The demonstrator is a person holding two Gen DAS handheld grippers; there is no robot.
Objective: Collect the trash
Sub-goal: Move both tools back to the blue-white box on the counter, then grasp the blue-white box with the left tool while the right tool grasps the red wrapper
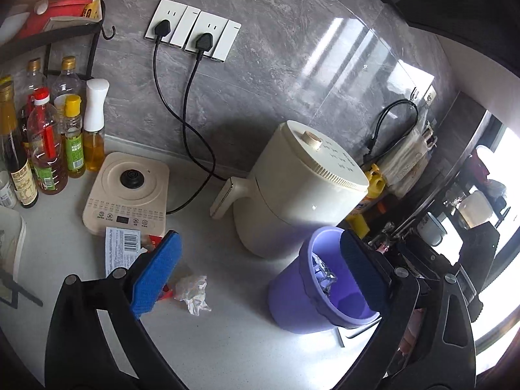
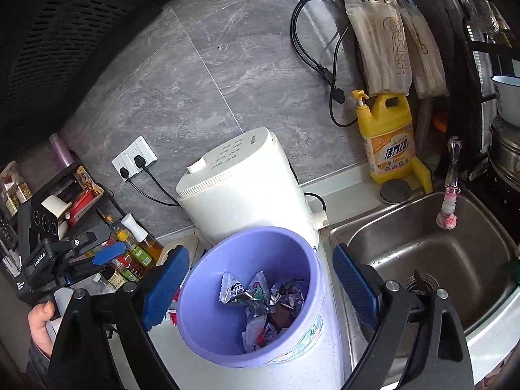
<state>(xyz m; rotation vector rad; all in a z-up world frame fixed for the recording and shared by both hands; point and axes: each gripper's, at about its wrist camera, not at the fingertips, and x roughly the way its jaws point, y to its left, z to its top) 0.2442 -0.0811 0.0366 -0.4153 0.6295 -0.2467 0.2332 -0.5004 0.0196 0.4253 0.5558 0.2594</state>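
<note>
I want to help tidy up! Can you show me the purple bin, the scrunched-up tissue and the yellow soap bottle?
purple bin (image 2: 195, 292): right wrist view, inner wall on the left.
scrunched-up tissue (image 1: 192, 293): left wrist view, middle of the white wad.
yellow soap bottle (image 2: 390, 149): right wrist view, front label.

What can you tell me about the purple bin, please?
The purple bin is a round, lidless plastic bucket, lavender inside and out, with a printed label low on its outer wall. It stands upright on the pale counter, just in front of the cream appliance and left of the steel sink. Crumpled foil wrappers lie at its bottom. The open right gripper hangs above it, fingers either side of the rim; no contact is visible.
</note>
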